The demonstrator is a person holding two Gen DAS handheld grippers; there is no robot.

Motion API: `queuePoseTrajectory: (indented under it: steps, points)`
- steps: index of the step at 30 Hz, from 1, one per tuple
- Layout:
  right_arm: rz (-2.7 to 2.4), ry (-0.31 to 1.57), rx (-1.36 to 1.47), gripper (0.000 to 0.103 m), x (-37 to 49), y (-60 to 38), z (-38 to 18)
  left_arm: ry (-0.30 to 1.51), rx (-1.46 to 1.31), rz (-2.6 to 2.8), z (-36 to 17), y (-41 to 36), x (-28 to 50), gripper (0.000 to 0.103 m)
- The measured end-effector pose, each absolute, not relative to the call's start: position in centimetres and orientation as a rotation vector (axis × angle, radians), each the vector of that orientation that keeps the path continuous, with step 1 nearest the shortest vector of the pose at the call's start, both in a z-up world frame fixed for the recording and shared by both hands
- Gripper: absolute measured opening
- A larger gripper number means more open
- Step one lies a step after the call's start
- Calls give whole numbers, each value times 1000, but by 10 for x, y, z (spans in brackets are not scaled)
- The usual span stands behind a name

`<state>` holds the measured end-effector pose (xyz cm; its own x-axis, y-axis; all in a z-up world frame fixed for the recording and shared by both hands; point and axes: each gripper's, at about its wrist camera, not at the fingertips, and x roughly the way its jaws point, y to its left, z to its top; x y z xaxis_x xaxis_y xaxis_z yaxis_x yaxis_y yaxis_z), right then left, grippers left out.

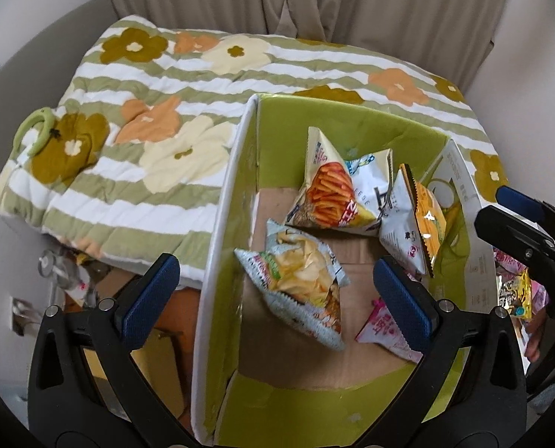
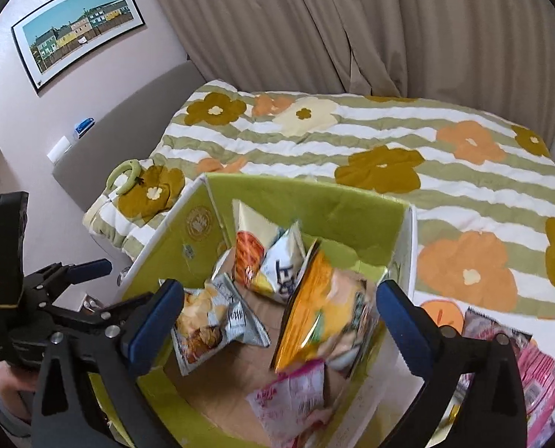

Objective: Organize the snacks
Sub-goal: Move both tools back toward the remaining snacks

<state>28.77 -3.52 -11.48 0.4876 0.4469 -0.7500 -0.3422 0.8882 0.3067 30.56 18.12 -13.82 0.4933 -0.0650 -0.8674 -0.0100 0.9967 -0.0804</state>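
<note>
A cardboard box (image 1: 356, 138) with smooth green printed walls and a bare, matt brown floor holds glossy, crinkled foil snack bags (image 1: 329, 194). It rests against a soft quilted cloth blanket (image 1: 135, 142) with a floral print. Both grippers are matt black plastic with silver metal pins; their fingers (image 1: 150, 295) carry blue, finely textured pads. Behind hang matt beige fabric curtains (image 2: 315, 26).

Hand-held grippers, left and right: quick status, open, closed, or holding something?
Left hand-held gripper: open, holding nothing, above the green box.
Right hand-held gripper: open, the blurred orange snack bag between its fingers, apparently ungripped.
</note>
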Motion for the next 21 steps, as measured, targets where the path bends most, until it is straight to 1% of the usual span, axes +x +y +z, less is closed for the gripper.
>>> queuePoseTrajectory:
  steps: [7, 21]
  points:
    - [453, 952, 120, 102, 271, -38, -105, 1022, -74, -44, -121, 183, 288, 103]
    - [350, 894, 136, 102, 205, -58, -58, 928, -65, -153, -72, 165, 235, 103]
